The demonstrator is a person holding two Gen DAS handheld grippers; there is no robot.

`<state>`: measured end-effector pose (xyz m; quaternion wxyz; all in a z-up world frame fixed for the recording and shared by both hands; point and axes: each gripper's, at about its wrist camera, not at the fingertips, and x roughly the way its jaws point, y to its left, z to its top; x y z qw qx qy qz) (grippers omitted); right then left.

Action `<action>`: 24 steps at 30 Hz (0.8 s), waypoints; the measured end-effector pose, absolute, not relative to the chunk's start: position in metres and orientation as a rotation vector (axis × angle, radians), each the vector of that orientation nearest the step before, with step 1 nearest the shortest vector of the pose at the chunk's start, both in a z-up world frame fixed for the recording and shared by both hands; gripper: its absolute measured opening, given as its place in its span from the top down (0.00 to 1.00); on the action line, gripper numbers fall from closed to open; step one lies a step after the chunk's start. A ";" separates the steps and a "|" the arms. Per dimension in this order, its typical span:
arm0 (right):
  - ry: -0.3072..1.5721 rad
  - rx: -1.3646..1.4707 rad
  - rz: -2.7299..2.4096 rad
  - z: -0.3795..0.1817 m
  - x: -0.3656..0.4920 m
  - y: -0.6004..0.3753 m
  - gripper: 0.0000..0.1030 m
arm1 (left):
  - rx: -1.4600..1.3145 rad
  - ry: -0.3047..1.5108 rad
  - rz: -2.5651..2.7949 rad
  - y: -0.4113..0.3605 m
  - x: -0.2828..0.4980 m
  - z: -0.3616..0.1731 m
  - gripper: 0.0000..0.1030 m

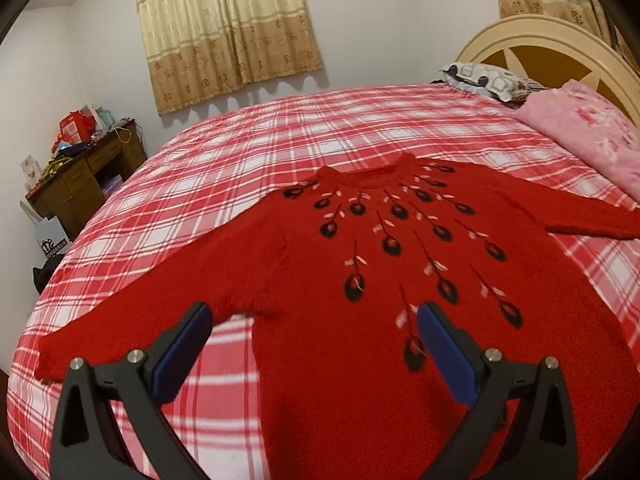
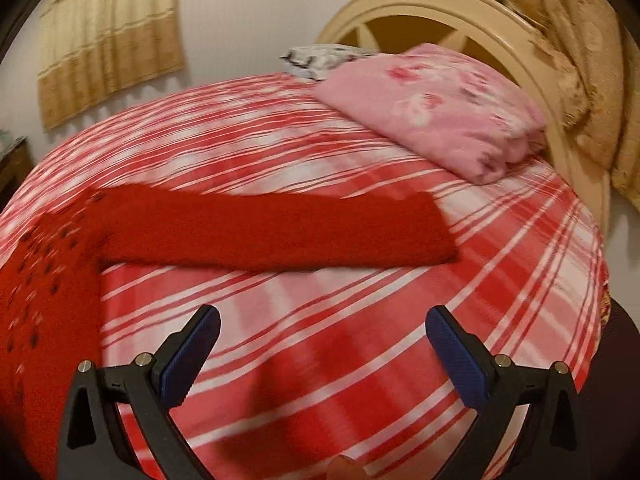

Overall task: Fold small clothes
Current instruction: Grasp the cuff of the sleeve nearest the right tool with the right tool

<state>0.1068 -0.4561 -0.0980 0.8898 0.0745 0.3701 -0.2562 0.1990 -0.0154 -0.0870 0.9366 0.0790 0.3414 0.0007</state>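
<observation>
A small red knitted sweater [image 1: 344,256] with black and pink flower motifs lies flat, front up, on the red plaid bedspread [image 1: 224,168], both sleeves spread out sideways. My left gripper [image 1: 314,320] is open and empty, hovering over the sweater's lower body near the left armpit. In the right wrist view the sweater's right sleeve [image 2: 280,232] stretches across the bed, its body [image 2: 44,288] at the left edge. My right gripper [image 2: 322,322] is open and empty, above bare bedspread [image 2: 320,360] just below that sleeve.
A folded pink floral blanket [image 2: 436,108] and a patterned pillow [image 1: 484,80] lie at the cream headboard [image 2: 440,8]. A cluttered wooden desk [image 1: 84,176] stands left of the bed. Curtains [image 1: 228,32] hang on the far wall.
</observation>
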 end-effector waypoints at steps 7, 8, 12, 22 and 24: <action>0.752 0.224 -0.639 -0.090 0.123 -0.531 0.01 | 0.168 0.712 0.069 -0.008 0.235 -0.099 0.00; 0.752 0.232 -0.657 -0.089 0.127 -0.541 0.01 | 0.168 0.717 0.081 -0.006 0.239 -0.101 0.00; 0.785 0.252 -0.686 -0.095 0.144 -0.566 0.10 | 0.165 0.727 0.112 0.002 0.251 -0.107 0.00; 0.914 0.315 -0.684 -0.124 0.173 -0.588 0.38 | 0.145 0.762 0.185 0.029 0.269 -0.120 0.00; 0.918 0.311 -0.667 -0.124 0.175 -0.585 0.57 | 0.147 0.762 0.194 0.033 0.270 -0.121 0.00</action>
